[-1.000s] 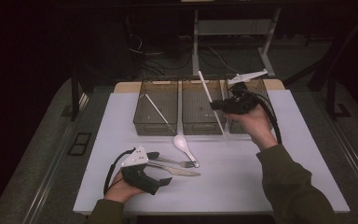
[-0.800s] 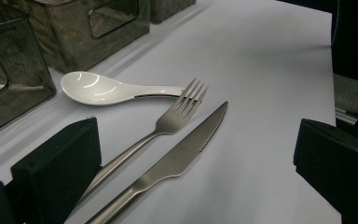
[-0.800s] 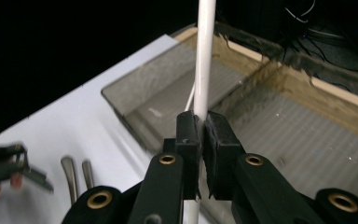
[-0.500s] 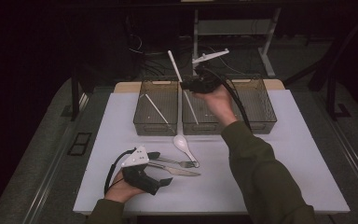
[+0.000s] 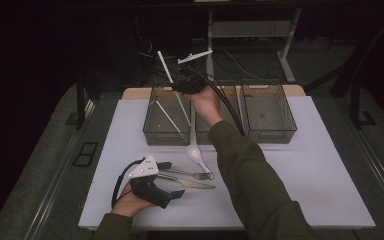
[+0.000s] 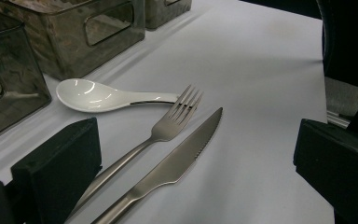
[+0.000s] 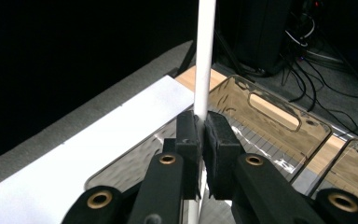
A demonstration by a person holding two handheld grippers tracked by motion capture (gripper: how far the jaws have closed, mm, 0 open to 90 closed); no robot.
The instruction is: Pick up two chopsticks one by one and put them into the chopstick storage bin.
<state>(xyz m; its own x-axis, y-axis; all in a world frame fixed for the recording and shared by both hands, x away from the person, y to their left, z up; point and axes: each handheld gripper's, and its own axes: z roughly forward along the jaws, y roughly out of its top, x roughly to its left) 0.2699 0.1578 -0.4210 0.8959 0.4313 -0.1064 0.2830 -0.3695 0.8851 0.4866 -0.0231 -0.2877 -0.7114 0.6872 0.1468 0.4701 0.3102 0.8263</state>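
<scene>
Right gripper (image 5: pixel 182 86) is raised above the back of the desk (image 5: pixel 305 165), over the left bin (image 5: pixel 166 134) of three smoked bins standing in a row. Its jaws are closed nearly tight on a white stick (image 5: pixel 166 67); in the right gripper view the pads (image 7: pixel 188 135) pinch the stick (image 7: pixel 204 56) on both sides, and it runs through them and rises beyond, tilted up and to the left in the high view. The left bin (image 7: pixel 242 121) lies below the jaws in that view. A second white stick (image 5: pixel 166 115) leans slantwise inside the left bin. The middle bin (image 5: pixel 202 135) is partly covered by the right forearm; the right bin (image 5: pixel 269 111) stands clear of the arm. Left gripper (image 5: pixel 172 180) rests low at the front left of the desk, held in the left hand (image 5: pixel 130 202). Its jaws stand wide apart and hold nothing; in the left gripper view the handles of a fork (image 6: pixel 168 128) and a knife (image 6: pixel 177 163) lie on the desk between them, untouched by the pads. Fork (image 5: pixel 185 173) and knife (image 5: pixel 192 183) lie side by side, tips pointing away from the left gripper. A white spoon (image 6: pixel 98 95) lies just beyond the fork's tines, its handle touching or nearly touching them, its bowl toward the bins; in the high view the spoon (image 5: pixel 197 156) sits just in front of the left and middle bins.
</scene>
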